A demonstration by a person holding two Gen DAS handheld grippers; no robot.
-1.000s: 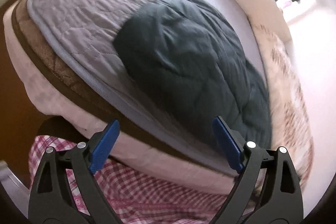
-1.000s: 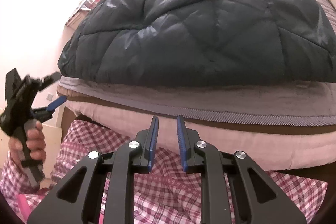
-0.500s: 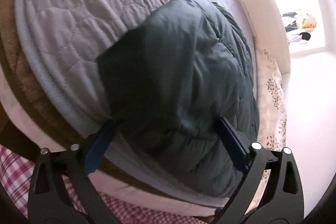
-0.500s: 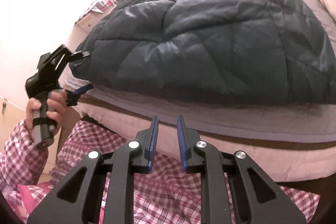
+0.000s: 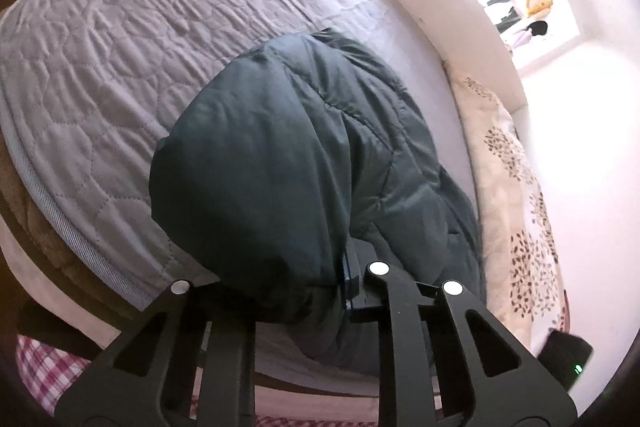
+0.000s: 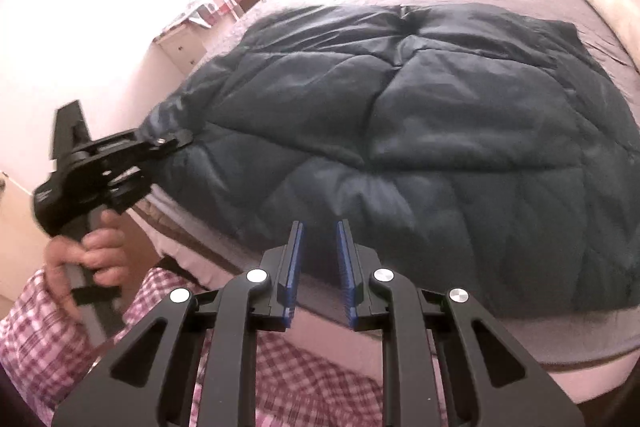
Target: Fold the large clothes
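Jacket (image 6: 420, 155), dark, quilted and puffy, lies spread across the near side of the bed (image 5: 104, 67), its long edge running close along the mattress edge in front of me. Half a second ago my left fingers (image 5: 304, 283) stood wide apart around its near corner; now they have clamped onto that corner, and the padding bulges up over them and hides the pads. From the right wrist view the corner looks lifted slightly off the quilt. That gives me one anchor for the fold. My right fingers (image 6: 318, 271) are nearly closed with only a narrow gap, grasping nothing, hovering above the bed edge near the middle of the jacket's long side. I judge they need to open and take the other near corner, off to my right. Beyond the jacket the grey quilt is bare toward the headboard (image 5: 440, 11), room enough to carry the edge over. A patterned pillow (image 5: 516, 187) lies just beside the jacket's far end.
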